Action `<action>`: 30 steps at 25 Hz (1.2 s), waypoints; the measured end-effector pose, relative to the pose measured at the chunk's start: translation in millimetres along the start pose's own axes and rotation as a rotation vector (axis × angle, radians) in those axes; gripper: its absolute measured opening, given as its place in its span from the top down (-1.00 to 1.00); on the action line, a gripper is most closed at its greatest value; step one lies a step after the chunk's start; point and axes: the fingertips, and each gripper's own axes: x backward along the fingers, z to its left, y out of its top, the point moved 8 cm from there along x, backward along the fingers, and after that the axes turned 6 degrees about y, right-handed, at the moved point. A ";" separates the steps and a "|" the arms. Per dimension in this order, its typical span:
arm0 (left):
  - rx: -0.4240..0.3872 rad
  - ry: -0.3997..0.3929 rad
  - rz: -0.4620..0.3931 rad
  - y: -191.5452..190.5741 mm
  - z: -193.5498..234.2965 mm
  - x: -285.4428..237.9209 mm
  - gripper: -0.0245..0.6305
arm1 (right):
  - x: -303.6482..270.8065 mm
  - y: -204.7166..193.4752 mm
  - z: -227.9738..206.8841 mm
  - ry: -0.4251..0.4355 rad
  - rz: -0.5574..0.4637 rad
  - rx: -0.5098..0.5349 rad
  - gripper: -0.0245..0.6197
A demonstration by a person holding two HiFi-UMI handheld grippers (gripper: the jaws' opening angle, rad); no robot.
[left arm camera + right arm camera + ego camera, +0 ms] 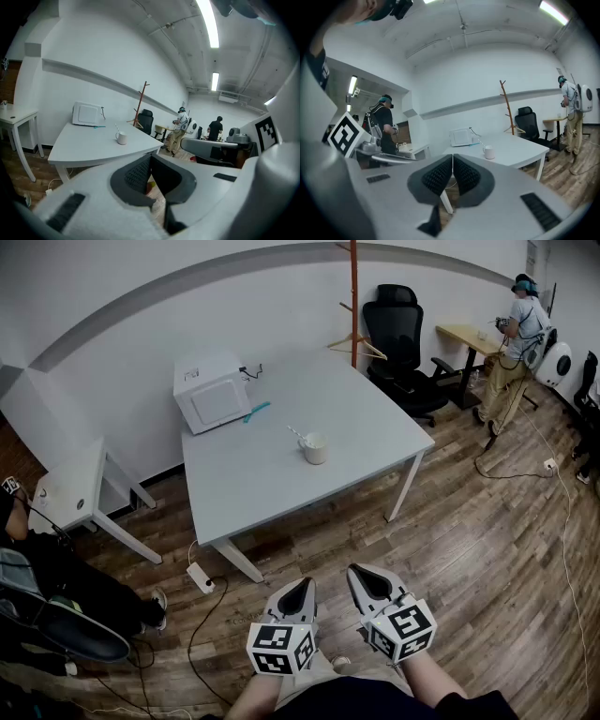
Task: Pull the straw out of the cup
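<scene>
A white cup (315, 448) with a striped straw (296, 434) leaning out to the left stands near the middle of the grey table (253, 474). Both grippers hang low over the wooden floor, well short of the table's front edge. My left gripper (299, 594) and right gripper (371, 582) are side by side, both shut with nothing between their pads. In the left gripper view the cup (122, 138) is far ahead beyond the shut left gripper (151, 156). The right gripper view shows the cup (489, 152) far ahead, to the right of the shut right gripper (453, 156).
A white microwave (211, 390) and a teal item (256, 412) sit at the table's back left. A coat rack (353, 296) and black office chair (401, 338) stand behind. A small side table (80, 488), a power strip (201, 577) and cables lie left. A person (520, 324) stands far right.
</scene>
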 end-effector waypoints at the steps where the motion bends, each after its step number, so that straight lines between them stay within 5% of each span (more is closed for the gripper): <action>1: -0.007 -0.006 -0.006 1.1 -3.8 3.4 0.88 | 2.9 0.5 4.3 0.003 -0.003 0.006 0.83; 30: -0.040 -0.032 -0.069 -10.1 -52.5 35.7 0.88 | 54.4 -6.7 31.9 0.075 -0.035 0.040 0.83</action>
